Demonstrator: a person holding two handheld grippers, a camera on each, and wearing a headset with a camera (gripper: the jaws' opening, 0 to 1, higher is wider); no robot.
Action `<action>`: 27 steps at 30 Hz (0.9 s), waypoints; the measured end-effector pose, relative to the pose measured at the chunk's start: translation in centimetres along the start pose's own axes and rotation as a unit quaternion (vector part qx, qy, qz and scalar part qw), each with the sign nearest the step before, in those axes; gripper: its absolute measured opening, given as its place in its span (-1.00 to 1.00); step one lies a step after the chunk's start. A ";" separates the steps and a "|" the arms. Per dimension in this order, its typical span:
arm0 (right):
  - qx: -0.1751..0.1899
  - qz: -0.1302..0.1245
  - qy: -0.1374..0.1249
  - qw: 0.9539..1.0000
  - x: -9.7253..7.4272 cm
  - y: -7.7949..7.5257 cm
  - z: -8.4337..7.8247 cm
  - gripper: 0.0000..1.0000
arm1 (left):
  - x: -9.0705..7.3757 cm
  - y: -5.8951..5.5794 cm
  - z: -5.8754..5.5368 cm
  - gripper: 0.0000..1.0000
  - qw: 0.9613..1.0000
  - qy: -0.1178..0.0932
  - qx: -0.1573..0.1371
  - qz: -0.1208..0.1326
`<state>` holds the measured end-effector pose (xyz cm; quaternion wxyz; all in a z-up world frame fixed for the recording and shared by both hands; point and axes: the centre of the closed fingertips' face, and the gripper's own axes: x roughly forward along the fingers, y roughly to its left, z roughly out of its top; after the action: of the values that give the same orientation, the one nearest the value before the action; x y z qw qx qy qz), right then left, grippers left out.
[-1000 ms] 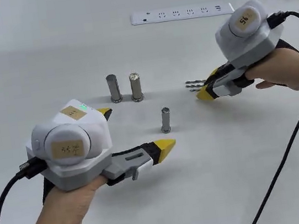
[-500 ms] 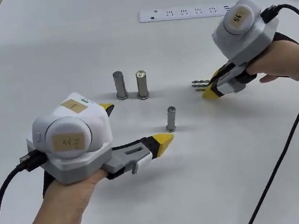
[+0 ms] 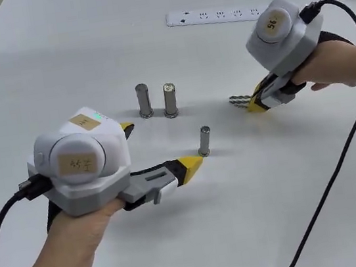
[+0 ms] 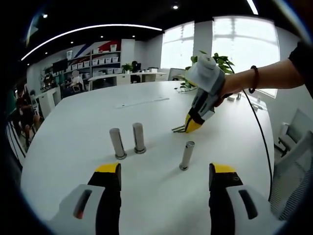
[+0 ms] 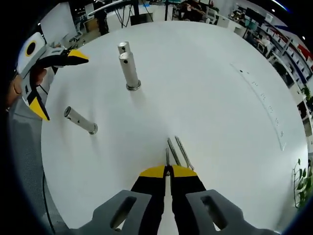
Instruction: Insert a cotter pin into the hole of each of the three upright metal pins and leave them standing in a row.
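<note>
**Closing on the cotter pins, nothing threaded yet**

Head view: my head has drifted, so the whole picture slid a little. The posts have not budged on the table (image 3: 56, 71). What did change is my right gripper (image 3: 254, 105). Over the last second it has rolled more upright above its tips, which stay at the near ends of the cotter pins (image 3: 239, 100) lying side by side. That wrist is cocked downward. My left gripper (image 3: 160, 147) hangs low at the near left with my palm under its body. Its jaws are spread wide, and one yellow tip is near the lone post (image 3: 204, 140) without touching it. A pair of posts (image 3: 170, 99) stands close together beyond, and the lone post stands nearer me, out of line with them.

Left gripper view: the left gripper (image 4: 165, 171) gapes with nothing between its jaws. The lone post (image 4: 186, 155) stands ahead and the pair of posts (image 4: 139, 137) is to its left. Further off, the right gripper (image 4: 191, 126) is tipped onto the cotter pins (image 4: 178, 129).

Right gripper view: the right gripper (image 5: 167, 170) has its jaws pressed together, and one of the cotter pins (image 5: 173, 149) runs into the seam. I judge I am pinching that one, though the bite itself is hidden. The others lie just beside it. So this is the pick-up step — I see no cotter in any post, and all three insertions are still ahead.
</note>
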<state>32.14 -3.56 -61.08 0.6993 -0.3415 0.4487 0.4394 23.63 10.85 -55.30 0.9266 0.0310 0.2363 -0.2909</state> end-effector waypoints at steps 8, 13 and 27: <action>-0.049 -0.003 0.021 0.999 0.8 -1.2 0.2 -1.00 | -0.2 0.3 -0.2 0.45 1.000 0.005 -0.002 0.003; -0.028 0.022 0.008 0.999 0.8 -0.8 0.2 -1.00 | -0.3 0.2 0.0 0.41 1.000 0.002 -0.005 0.001; -0.028 0.012 -0.033 0.999 -1.0 0.5 -0.2 -1.00 | -0.7 -0.5 1.2 0.27 1.000 -0.007 -0.004 -0.010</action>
<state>31.45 -3.85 -60.30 0.6984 -0.3414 0.4168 0.4711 23.35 10.58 -53.83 0.9252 0.0228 0.2316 -0.2997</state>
